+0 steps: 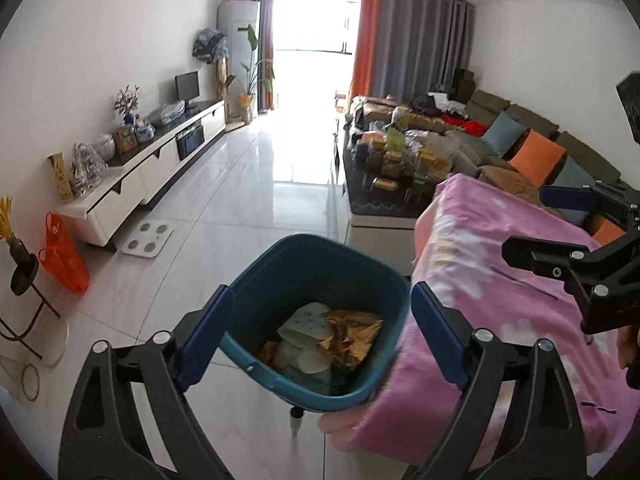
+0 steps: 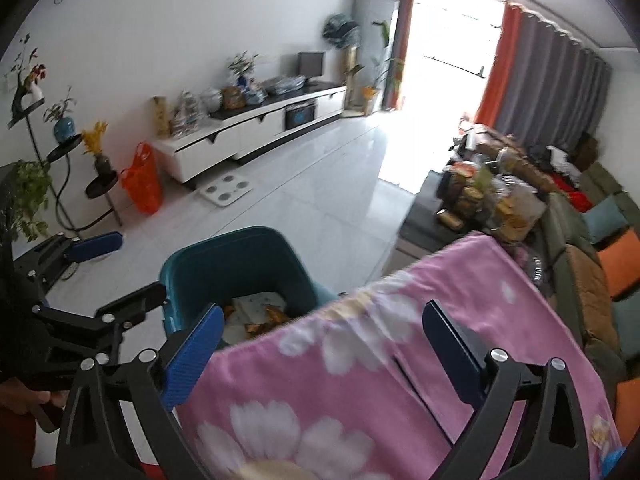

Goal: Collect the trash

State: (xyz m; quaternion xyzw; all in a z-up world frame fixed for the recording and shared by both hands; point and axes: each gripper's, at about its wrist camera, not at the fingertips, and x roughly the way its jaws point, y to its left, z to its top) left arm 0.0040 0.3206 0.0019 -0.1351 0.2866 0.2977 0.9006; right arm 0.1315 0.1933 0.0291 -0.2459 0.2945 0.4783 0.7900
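Scene: A living room with a glossy tiled floor (image 1: 224,216), seen from two hand-held grippers raised above a teal bin (image 1: 316,280).

Bin: It stands on the floor, touching or just beside the edge of a surface draped in a pink flowered cloth (image 1: 500,304); which of the two cannot be told.

Trash: A crumpled gold wrapper (image 1: 352,336) and white paper scraps (image 1: 304,344) lie at the bottom of the bin, the wrapper partly on top of the paper.

Left gripper (image 1: 322,338): Jaws spread wide with nothing between the blue pads; the bin's mouth shows through the gap from above.

Right gripper (image 2: 324,348): Also spread wide and empty, poised over the pink cloth with the bin just beyond its left pad.

Step in hand: By the look of it, a drop into the bin has been made and both claws are free for another pick.

Cloth: No loose litter can be made out on the part that shows.

Next move: Probably a search for further litter; the cluttered low table (image 1: 400,168) by the sofa (image 1: 532,140) is a likely spot. It calls for swinging a gripper away from the bin, settling the open jaws around one piece and closing gently on it.

Risk: Light wrappers may slip from a loose pinch.
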